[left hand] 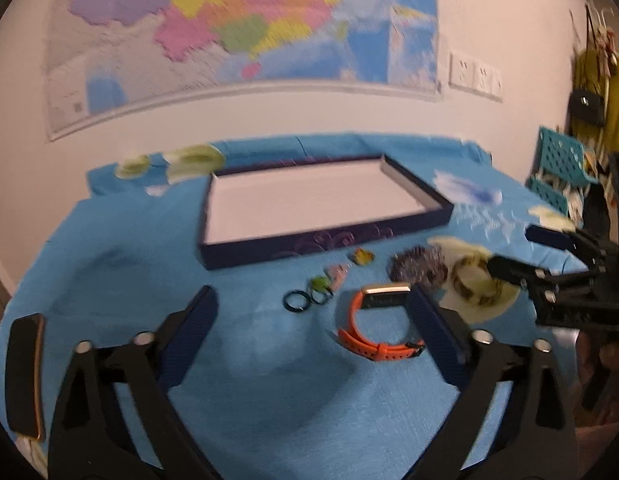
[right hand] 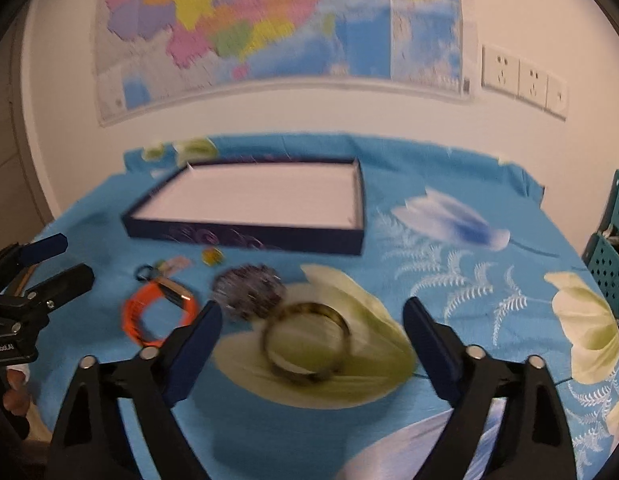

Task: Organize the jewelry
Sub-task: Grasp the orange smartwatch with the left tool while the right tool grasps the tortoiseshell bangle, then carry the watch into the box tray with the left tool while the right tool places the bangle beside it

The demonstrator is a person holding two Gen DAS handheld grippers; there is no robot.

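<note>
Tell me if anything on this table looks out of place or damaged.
Nothing looks damaged or spilled. The jewelry is simply unsorted: the orange watch, dark rings, sparkly scrunchie-like piece and bangle all lie loose on the blue cloth, in front of the tray, which holds nothing.

I am seeing a shallow dark-purple tray with white lining lying empty; before it are lying an orange-strapped watch, a mottled bangle, a dark beaded cluster and small black rings.
</note>
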